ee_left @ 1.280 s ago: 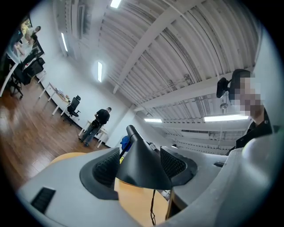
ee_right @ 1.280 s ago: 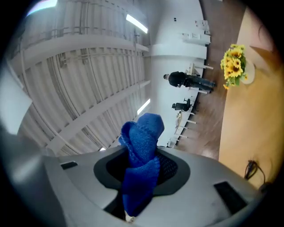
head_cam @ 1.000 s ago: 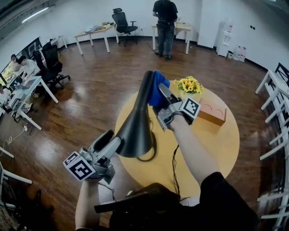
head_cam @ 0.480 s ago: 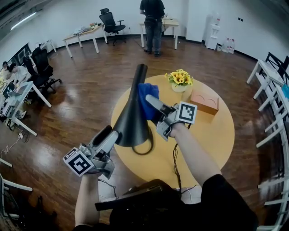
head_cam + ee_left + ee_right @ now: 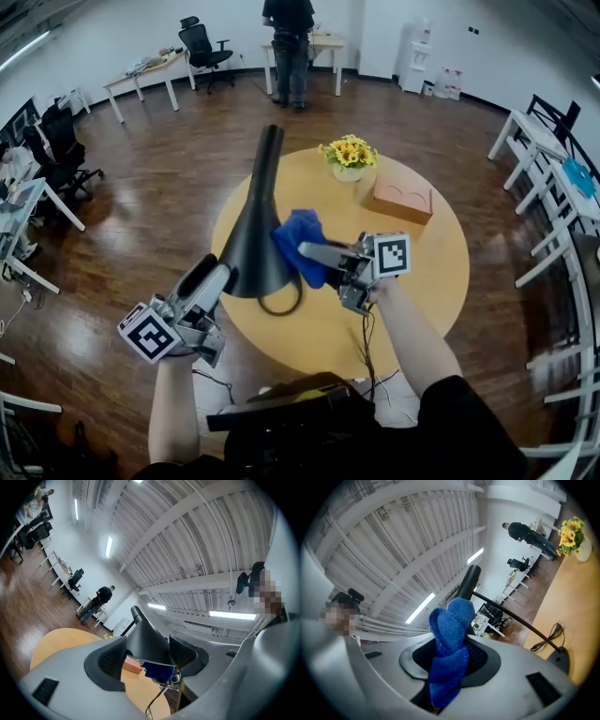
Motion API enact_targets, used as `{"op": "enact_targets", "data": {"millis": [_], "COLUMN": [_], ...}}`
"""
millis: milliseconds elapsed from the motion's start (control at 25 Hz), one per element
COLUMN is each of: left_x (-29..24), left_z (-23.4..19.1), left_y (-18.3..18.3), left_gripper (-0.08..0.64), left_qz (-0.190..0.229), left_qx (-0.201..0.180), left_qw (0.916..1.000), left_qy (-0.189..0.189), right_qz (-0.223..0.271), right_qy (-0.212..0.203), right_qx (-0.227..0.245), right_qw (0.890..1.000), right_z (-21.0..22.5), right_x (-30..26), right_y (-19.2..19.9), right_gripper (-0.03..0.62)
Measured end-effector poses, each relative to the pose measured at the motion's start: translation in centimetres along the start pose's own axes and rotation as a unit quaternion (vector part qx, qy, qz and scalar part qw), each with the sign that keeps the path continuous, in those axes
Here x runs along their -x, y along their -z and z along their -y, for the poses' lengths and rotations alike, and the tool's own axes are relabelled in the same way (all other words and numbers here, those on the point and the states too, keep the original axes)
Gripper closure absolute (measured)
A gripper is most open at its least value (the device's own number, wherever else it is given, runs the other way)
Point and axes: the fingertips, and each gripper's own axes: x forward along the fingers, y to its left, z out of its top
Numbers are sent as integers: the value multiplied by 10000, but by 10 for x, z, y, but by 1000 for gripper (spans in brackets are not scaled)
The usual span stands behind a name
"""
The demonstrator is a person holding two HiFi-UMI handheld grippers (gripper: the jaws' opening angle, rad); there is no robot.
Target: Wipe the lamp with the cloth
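Blue cloth (image 5: 295, 234) clamped in right gripper (image 5: 307, 251) beside black lamp (image 5: 265, 173) (left gripper (image 5: 214, 275) pinches its shade (image 5: 246, 264)); yellow flowers (image 5: 345, 150) fill vase (image 5: 348, 173).

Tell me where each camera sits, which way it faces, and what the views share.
Head view: on the person's head, looking steeply down at the round table; both forearms, the left gripper and the right gripper show.
Left gripper view: on the left gripper, tilted up past its jaws, which are clamped on the lamp.
Right gripper view: on the right gripper, tilted ceilingward; its jaws pinch the cloth.
Shared: lamp and cloth appear in all three.
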Motion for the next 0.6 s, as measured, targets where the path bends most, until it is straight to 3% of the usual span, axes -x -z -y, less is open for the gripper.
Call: {"op": "enact_targets", "data": {"millis": [120,200,320,440,600], "left_x": [1,-1,-8,-13,-3], "left_z": [-1,1,4,8,10], "left_y": [1,-3,-12,-11,0], "left_gripper": [279,279,281,279,279], "left_qz": [119,191,252,250,286], "left_qx": [145,19,-37,-20,-86], "left_qw": [9998,9998,9997,9996,9994], "left_qy": [17,-42,-65,-88,-191], "right_qz": [-233,-451,-457,485,2020], "right_qy": [-8,93,380,654,344], "right_qx": [-12,34,347,476,-213], "right_qw": [9997,9989,9976,9955,9785], "right_z": [-3,0,9,25,46], "right_x": [10,16,21,26,18], "right_y": [17,23,0,-69,-151], "right_gripper": [463,463,462,462,462]}}
